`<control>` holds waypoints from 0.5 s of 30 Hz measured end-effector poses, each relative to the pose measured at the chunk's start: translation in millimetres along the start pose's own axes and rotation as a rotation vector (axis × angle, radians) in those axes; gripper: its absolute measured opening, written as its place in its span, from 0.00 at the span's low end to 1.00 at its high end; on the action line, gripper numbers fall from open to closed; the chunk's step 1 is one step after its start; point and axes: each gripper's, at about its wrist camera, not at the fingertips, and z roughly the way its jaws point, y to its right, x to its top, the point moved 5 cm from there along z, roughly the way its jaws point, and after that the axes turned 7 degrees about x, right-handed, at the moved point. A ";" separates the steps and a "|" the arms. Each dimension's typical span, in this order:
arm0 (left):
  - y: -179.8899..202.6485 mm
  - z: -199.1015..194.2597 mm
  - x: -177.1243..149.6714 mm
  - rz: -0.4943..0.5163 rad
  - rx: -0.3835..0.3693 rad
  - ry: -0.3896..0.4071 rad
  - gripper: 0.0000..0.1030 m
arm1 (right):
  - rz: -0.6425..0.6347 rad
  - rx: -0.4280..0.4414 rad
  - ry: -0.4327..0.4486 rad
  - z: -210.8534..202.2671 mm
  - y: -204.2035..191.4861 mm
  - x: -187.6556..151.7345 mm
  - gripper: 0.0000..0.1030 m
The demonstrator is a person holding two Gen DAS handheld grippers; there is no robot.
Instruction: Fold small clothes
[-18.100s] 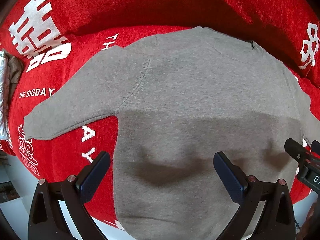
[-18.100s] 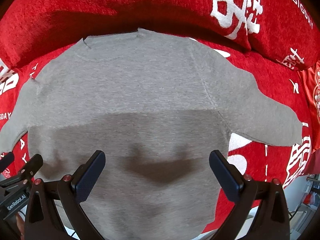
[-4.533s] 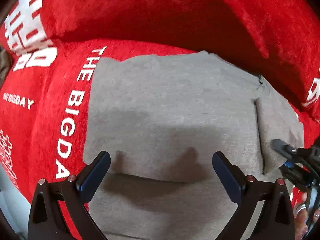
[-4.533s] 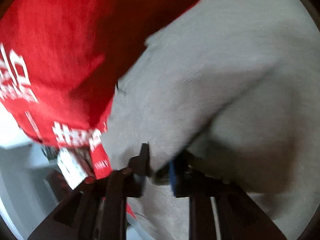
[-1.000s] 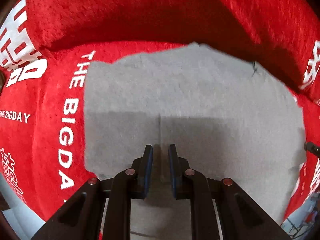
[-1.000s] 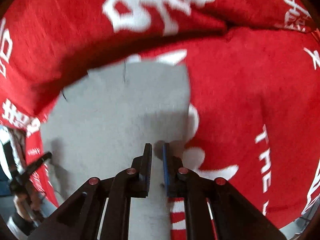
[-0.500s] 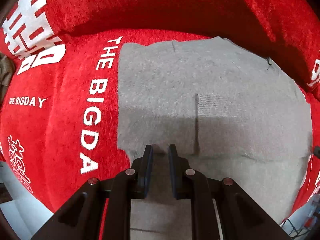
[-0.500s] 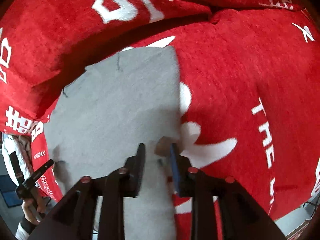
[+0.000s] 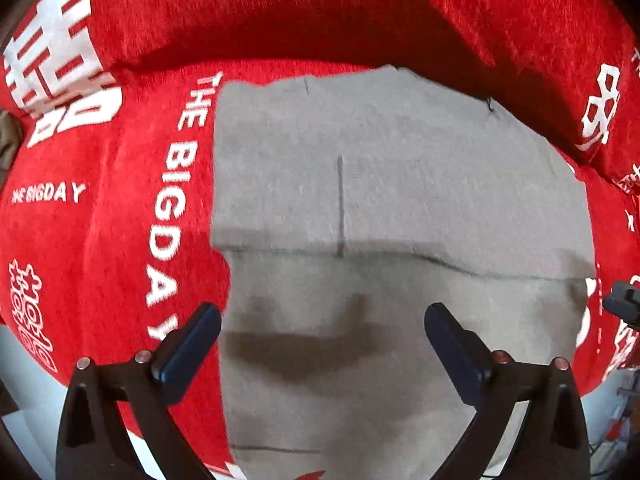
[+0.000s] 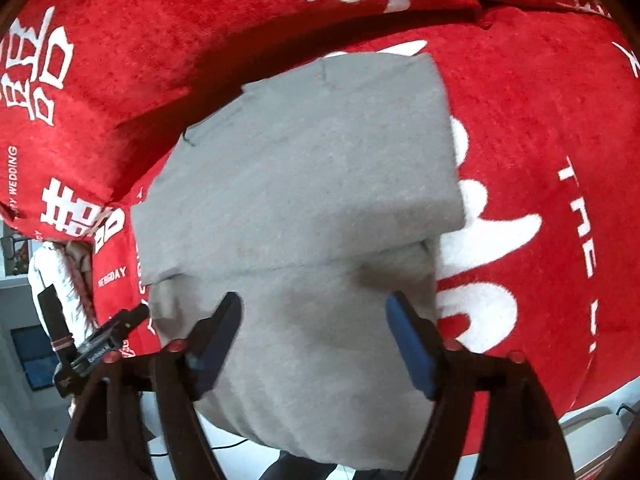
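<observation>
Left wrist view: grey sweater (image 9: 400, 200) lies folded, sleeves tucked in.

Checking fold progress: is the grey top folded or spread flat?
Folded: the grey top is a compact block, sleeves tucked away, a layer's edge crossing it.

The garment (image 9: 400, 184) ahead of the left tool (image 9: 322, 332) is a plain, even grey (no print on it), with thin dark lines where seams and folded edges run. Under it, to both sides of the tool and beyond, lies a bright red plush cover (image 9: 100, 240) patterned with white block letters and white Chinese characters. The left tool's fingers (image 9: 188, 344) are black with dark navy pads. On the right tool (image 10: 316, 336) the frame is black too, its pads a stronger blue, and small reddish studs dot its arms.
</observation>
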 end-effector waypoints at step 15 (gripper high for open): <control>14.5 2.4 -17.3 0.054 0.011 -0.060 0.99 | -0.030 0.066 -0.056 14.9 -13.9 -23.3 1.00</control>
